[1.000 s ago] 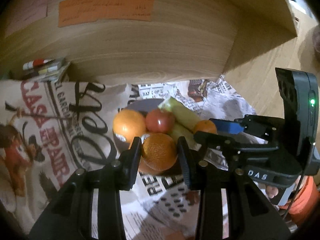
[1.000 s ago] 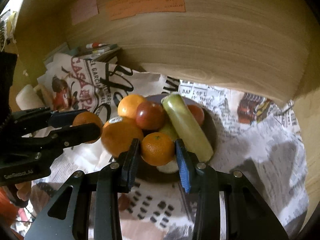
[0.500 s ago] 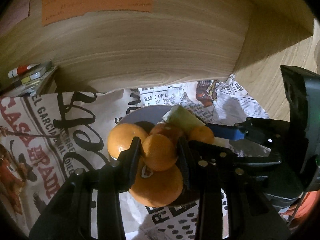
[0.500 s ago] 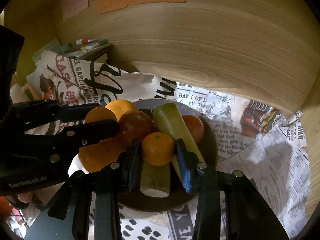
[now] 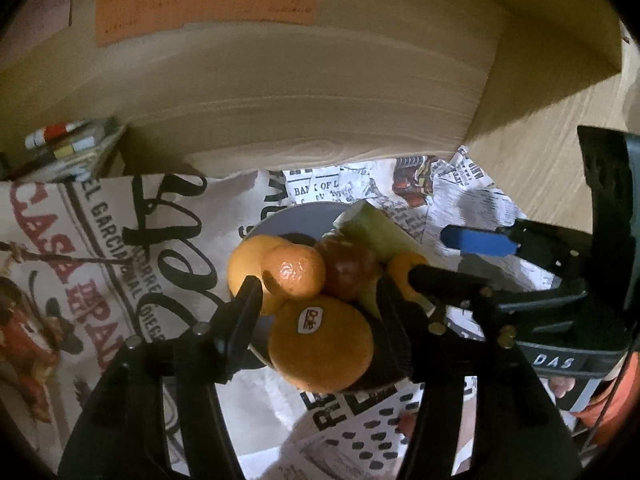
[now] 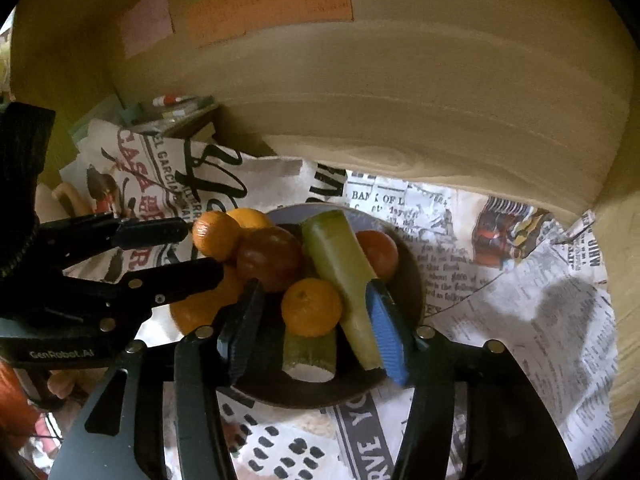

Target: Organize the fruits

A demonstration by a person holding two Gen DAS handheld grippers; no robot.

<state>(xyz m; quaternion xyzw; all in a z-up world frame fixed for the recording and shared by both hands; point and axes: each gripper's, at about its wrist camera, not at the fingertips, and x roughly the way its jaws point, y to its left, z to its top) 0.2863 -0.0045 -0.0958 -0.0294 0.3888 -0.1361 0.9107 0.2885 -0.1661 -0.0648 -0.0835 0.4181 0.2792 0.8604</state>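
Note:
A dark plate [image 6: 412, 280] on newspaper holds a pile of fruit. My left gripper [image 5: 316, 300] is open over the plate's left side; a small mandarin [image 5: 294, 272] rests free on the pile between a large orange [image 5: 244, 264] and a red apple [image 5: 348, 268], above a stickered orange [image 5: 320, 344]. My right gripper [image 6: 312, 316] is open over the plate's front; another mandarin [image 6: 312, 307] lies free between its fingers, on green cane pieces [image 6: 340, 264]. A tomato [image 6: 378, 254] sits behind.
Wooden walls [image 6: 400, 100] close in the back and right, with sticky notes [image 6: 268, 4] on them. Newspaper [image 6: 520, 280] covers the surface. Books and a marker [image 5: 64, 148] lie at the back left. The two grippers stand close side by side.
Both grippers opened and let go of their mandarins, which now rest on the fruit pile. Both grippers had moved forward over the plate before that.

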